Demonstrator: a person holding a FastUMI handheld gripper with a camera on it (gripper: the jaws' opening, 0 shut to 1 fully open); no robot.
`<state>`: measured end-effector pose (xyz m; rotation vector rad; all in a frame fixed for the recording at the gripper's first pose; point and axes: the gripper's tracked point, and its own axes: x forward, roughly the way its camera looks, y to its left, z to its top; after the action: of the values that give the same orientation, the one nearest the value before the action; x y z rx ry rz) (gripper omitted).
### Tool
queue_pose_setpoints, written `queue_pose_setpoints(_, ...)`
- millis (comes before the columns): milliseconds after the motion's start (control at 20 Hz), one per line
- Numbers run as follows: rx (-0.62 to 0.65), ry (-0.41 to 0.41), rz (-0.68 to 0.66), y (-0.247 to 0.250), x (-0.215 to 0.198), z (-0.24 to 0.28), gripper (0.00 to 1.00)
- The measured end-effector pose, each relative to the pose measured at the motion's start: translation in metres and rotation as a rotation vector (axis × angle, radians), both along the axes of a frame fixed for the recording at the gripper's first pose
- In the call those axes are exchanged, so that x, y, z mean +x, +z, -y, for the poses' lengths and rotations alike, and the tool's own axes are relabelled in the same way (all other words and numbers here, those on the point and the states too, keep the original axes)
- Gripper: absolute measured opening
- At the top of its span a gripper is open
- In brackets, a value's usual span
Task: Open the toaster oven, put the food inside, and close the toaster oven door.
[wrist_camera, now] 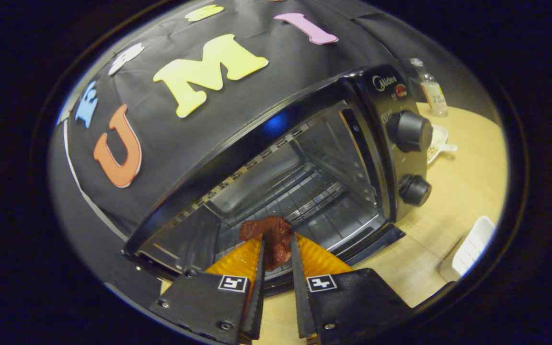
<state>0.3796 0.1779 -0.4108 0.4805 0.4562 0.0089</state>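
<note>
We have jaws [276, 239] pinching food [270, 235] at open oven [304, 158] mouth, over dropped door [372, 242]. Risks: grip slips, food lands on door; tilt clips rack [304, 196].

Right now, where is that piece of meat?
In the gripper view, the meat is pinched between the tongs, held just in front of the open toaster oven, above its lowered door.
</note>
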Motion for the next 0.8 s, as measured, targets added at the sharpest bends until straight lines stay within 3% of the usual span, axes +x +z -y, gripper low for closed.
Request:
queue_pose_setpoints(300, -0.109, 0.031, 0.017, 0.021, -0.034, 0.016, 0.51)
queue_pose_setpoints(450, -0.194, 0.078, 0.095, 0.05, -0.062, 0.018, 0.62)
queue_pose_setpoints(650, -0.38, 0.1, 0.217, 0.085, -0.106, 0.021, 0.92)
queue_pose_setpoints(800, -0.445, 0.113, 0.255, 0.092, -0.145, 0.017, 0.96)
